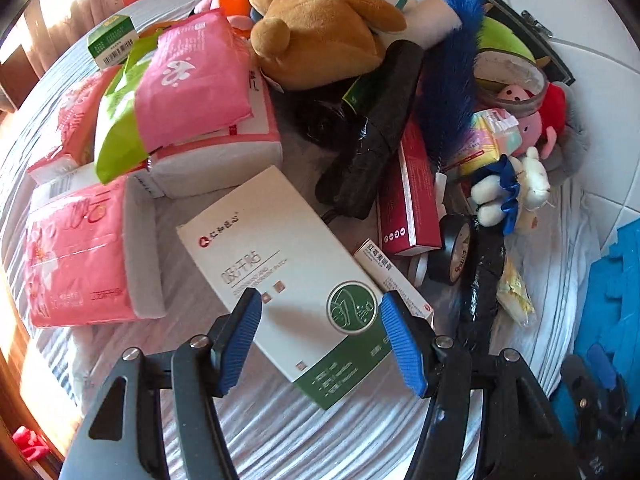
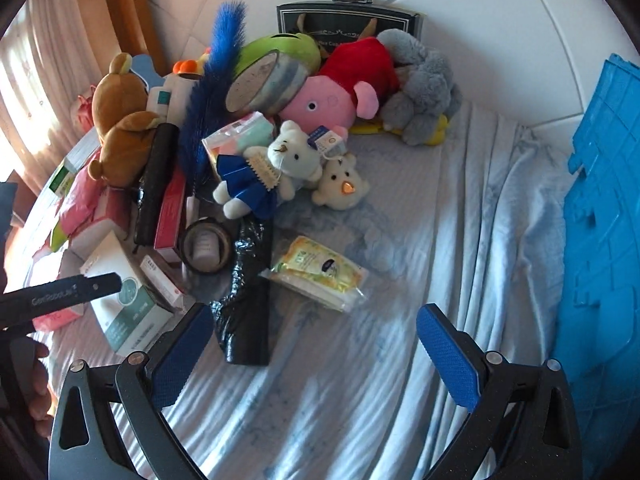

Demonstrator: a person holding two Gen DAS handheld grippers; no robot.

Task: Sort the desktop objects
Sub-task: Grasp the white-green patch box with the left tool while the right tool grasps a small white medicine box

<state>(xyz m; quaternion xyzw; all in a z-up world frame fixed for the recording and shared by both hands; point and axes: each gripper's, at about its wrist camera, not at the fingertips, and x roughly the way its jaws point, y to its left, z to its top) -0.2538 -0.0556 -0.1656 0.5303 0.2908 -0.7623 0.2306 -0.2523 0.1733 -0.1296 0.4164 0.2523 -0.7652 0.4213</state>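
Left gripper (image 1: 320,338): jaws wide apart, astride the white-green box (image 1: 296,284), gripping nothing.
Right gripper (image 2: 314,354): jaws wide apart, empty, over the sheet (image 2: 400,360).

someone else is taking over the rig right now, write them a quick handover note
Left gripper: open, jaws on either side of the white and green box, not closed on it.
Right gripper: open, holding nothing, over bare bedsheet.
Things: pink tissue packs lie at the left; brown teddy bear, pig plush, blue feather duster, red box and tape roll are piled together. A blue crate is on the right.
Done: nothing visibly sorted.
Left: take the box, then work through the pile.
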